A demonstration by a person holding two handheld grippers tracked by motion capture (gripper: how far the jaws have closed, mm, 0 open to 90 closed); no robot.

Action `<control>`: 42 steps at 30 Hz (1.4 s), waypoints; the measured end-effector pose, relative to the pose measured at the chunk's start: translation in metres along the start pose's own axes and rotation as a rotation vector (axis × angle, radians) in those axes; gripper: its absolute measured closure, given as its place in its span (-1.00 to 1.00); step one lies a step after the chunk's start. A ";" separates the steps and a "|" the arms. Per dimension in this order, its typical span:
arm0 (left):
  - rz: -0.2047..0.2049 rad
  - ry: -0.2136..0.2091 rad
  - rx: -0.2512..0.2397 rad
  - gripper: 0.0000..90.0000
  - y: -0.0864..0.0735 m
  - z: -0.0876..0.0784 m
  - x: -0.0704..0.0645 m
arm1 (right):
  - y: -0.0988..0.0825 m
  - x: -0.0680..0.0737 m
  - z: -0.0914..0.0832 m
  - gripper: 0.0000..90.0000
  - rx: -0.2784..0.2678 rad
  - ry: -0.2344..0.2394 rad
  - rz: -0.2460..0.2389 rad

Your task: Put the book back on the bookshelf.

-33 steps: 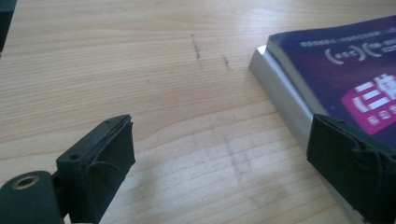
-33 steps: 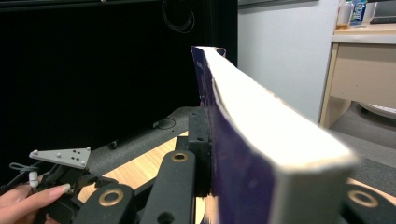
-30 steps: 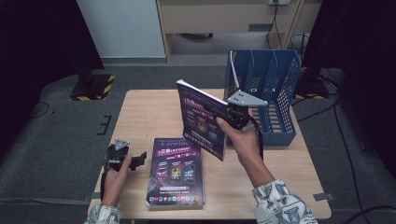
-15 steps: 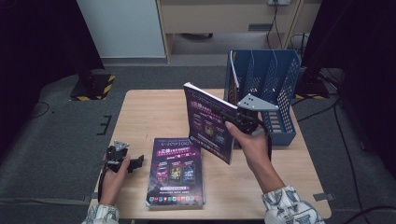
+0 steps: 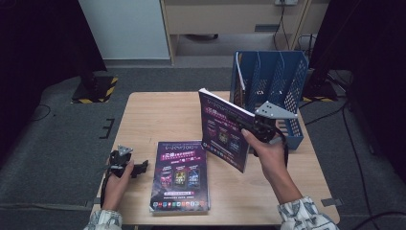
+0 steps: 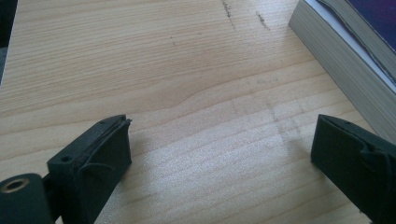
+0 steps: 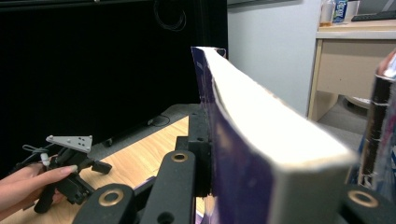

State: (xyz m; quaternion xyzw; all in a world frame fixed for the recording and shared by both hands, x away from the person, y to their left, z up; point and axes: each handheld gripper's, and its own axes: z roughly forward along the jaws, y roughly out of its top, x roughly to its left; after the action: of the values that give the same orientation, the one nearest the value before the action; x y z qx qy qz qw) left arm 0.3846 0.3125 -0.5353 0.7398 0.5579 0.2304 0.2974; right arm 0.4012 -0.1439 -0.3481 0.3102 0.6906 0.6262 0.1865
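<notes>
One hand-held gripper (image 5: 249, 125) clamps a book (image 5: 222, 129), hiding its own jaws.

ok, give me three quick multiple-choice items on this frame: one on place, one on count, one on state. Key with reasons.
1. Where is the blue rack?
A. far right of the table
B. near left corner
C. on the floor

2. How many purple books show in the high view?
A. one
B. two
C. four

3. What is the state of the right gripper?
A. open over the table
B. shut on the raised book
C. shut on nothing

Key: 1 A, the rack stands at the table's far right edge. 2 B, one raised, and the flat book on the table. 3 B, its jaws clamp the raised book, as the right gripper view shows.
</notes>
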 end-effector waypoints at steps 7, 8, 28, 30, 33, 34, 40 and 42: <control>0.001 -0.003 -0.010 -0.94 -0.001 0.001 0.000 | -0.003 -0.004 -0.010 0.83 -0.001 -0.004 0.004; 0.001 -0.003 -0.011 -0.94 -0.001 0.001 0.000 | -0.003 -0.005 -0.012 0.83 0.000 -0.005 0.003; 0.002 -0.003 -0.010 -0.94 -0.001 0.001 0.000 | -0.004 -0.018 -0.044 0.83 -0.002 -0.033 -0.004; 0.002 -0.003 -0.010 -0.94 -0.001 0.001 0.000 | -0.004 -0.019 -0.047 0.83 -0.003 -0.037 0.000; 0.002 -0.003 -0.010 -0.94 -0.001 0.001 0.000 | -0.004 -0.021 -0.051 0.83 -0.005 -0.041 -0.001; 0.002 -0.003 -0.010 -0.94 -0.001 0.001 0.000 | -0.004 -0.021 -0.052 0.83 -0.004 -0.041 -0.002; 0.002 -0.003 -0.011 -0.94 -0.001 0.001 0.000 | -0.002 -0.023 -0.060 0.83 -0.003 -0.043 -0.009; 0.002 -0.003 -0.010 -0.94 -0.001 0.001 0.000 | -0.002 -0.023 -0.062 0.83 -0.003 -0.045 -0.006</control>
State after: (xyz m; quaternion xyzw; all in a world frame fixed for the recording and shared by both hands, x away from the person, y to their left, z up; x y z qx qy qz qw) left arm 0.3841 0.3125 -0.5365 0.7391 0.5555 0.2323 0.3020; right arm 0.3777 -0.2054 -0.3442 0.3218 0.6861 0.6196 0.2045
